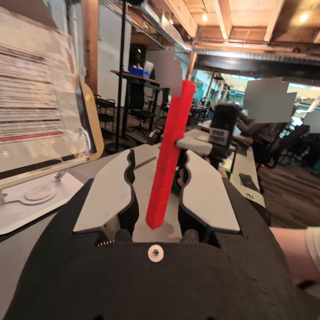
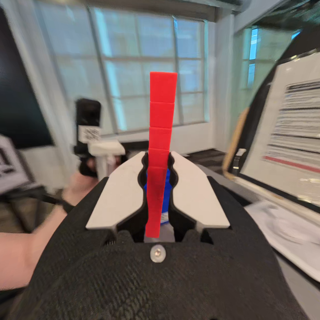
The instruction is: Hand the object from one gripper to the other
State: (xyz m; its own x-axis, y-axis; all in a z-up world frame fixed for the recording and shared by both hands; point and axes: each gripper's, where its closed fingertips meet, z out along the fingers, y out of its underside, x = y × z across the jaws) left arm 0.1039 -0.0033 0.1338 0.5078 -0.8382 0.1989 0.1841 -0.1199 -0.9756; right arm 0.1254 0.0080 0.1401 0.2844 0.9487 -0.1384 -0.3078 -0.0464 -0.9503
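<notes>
Both right gripper (image 2: 158, 161) fingers clamp red bar (image 2: 161, 138), upright

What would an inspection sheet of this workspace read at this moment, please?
Surface: grey tabletop, under both grippers.
Job's things: long red segmented plastic bar, upright, off the table.
Clutter: printed sheet in a clear stand; white sheet with a round disc; blue object behind the bar, kind unclear.
Grippers: right gripper, jaws shut on the bar; left gripper, jaws open, bar between them with gaps on both sides.
Cables: nothing seen.
Surroundings: wooden ceiling beams, office chairs, large windows.
</notes>
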